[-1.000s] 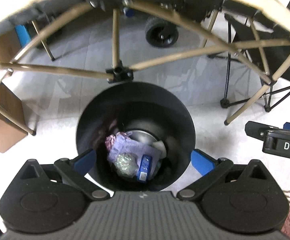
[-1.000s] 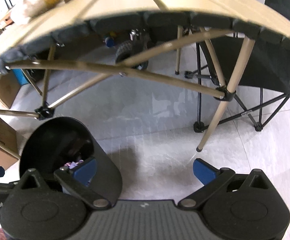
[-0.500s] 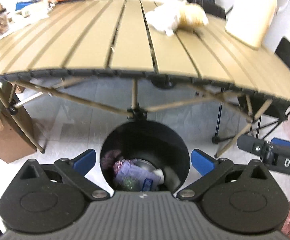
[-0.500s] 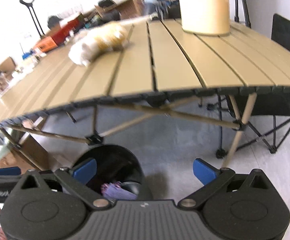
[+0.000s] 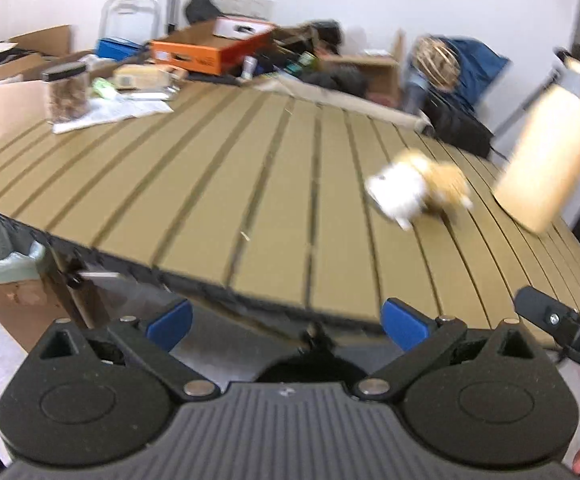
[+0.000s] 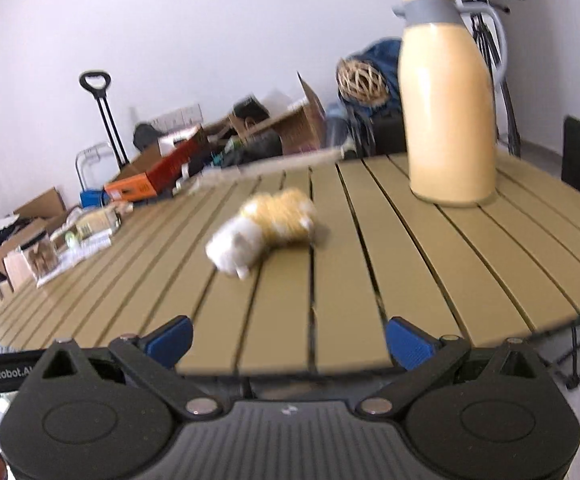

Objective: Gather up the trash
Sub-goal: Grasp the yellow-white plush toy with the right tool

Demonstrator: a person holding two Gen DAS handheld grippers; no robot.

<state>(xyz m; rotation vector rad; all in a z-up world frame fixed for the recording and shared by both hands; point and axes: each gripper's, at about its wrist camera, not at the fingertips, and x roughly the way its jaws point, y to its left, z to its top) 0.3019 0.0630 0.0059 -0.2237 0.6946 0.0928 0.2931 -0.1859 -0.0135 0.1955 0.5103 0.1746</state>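
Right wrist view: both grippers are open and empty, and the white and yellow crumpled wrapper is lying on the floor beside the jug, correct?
Not quite. In the right wrist view the wrapper lies on the slatted table, left of the jug. The rest holds.

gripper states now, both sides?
Left gripper: open, holding nothing.
Right gripper: open, holding nothing.

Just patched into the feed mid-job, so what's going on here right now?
A person is collecting trash with two handheld grippers. Both the left gripper and the right gripper are raised at the near edge of the slatted table, jaws open and empty. A crumpled white-and-yellow wad lies on the table, not yet picked up, beside a cream jug. The right gripper faces the wad most directly.
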